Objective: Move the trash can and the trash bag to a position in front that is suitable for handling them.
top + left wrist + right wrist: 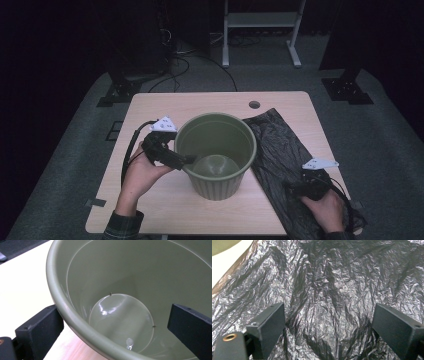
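Observation:
A green plastic bucket (216,150) stands upright in the middle of the wooden table (165,200). My left gripper (186,160) is at its left rim, open, with one jaw outside the wall and the other inside. Up close in the left gripper view, the bucket's rim (67,312) runs between my jaws and its inside holds nothing. A flat, crinkled black plastic bag (280,150) lies right of the bucket. My right gripper (292,187) hovers open over the bag's near part. In the right gripper view the bag (327,285) spreads beneath both jaws.
A round cable hole (254,104) sits near the table's far edge. A white metal stand (260,25) and dark equipment bases (347,87) stand on the grey floor beyond the table. Bare tabletop lies in front of the bucket and behind it.

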